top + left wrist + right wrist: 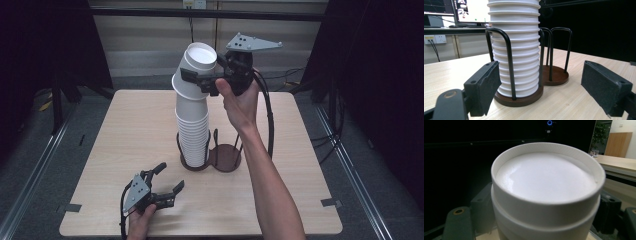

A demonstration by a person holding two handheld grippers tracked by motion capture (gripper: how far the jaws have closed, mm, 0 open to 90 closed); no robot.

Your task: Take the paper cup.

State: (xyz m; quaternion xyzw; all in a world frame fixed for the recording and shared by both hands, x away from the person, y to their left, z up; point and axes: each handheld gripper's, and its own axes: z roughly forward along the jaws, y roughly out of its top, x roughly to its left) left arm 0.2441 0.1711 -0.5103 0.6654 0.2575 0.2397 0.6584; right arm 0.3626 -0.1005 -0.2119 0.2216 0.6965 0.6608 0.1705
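Observation:
A tall stack of upside-down white paper cups (192, 135) stands in the left ring of a dark two-ring wire holder (226, 159) at the table's middle. Above the stack, the top cups (196, 67) tilt to the right, with my right gripper (197, 76) shut on them. In the right gripper view the white cup bottom (546, 177) sits between the jaws of the right gripper (545, 211), and two nested rims show. My left gripper (171, 176) rests open near the front-left edge. In the left gripper view it (544, 87) faces the stack (516, 50) with nothing between its pads.
The holder's right ring (556, 76) is bare. The light wooden table (125, 130) has free room all around the holder. Black cables hang from the right gripper down past the forearm. Dark floor and metal rails flank the table.

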